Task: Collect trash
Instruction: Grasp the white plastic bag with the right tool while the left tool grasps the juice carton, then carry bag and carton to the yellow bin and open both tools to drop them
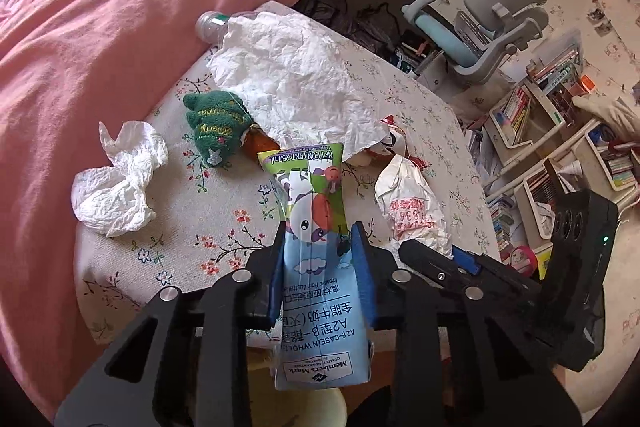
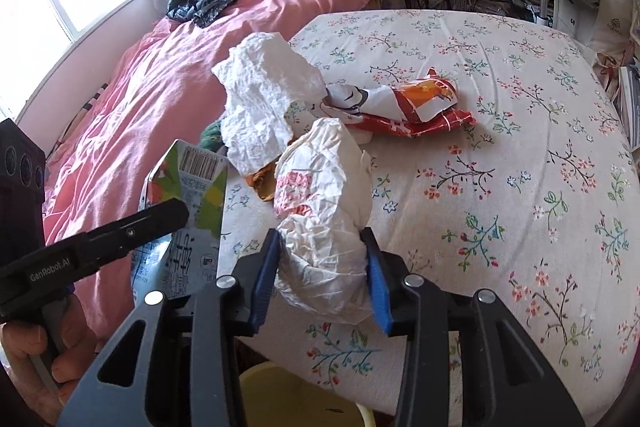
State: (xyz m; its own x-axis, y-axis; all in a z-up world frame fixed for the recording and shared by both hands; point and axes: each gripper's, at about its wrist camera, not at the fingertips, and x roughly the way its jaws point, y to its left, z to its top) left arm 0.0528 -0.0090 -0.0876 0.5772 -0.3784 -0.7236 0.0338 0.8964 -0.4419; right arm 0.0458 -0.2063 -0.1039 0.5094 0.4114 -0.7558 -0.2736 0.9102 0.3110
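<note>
My left gripper (image 1: 320, 243) is shut on a squashed milk carton (image 1: 316, 211), held above the near edge of the flowered bed; the carton also shows in the right wrist view (image 2: 188, 187). My right gripper (image 2: 320, 243) is shut on a crumpled white paper bag with red print (image 2: 320, 211), seen too in the left wrist view (image 1: 408, 211). A large crumpled white paper (image 1: 296, 75), a small white tissue (image 1: 120, 187), a red-and-white wrapper (image 2: 408, 103) and a plastic bottle (image 1: 210, 23) lie on the bed.
A yellow bin rim (image 2: 296, 399) shows below both grippers. A green knitted toy (image 1: 216, 127) lies by the big paper. A pink duvet (image 1: 100, 27) covers the left side. A desk chair (image 1: 492, 23) and book racks (image 1: 560, 147) stand beyond the bed.
</note>
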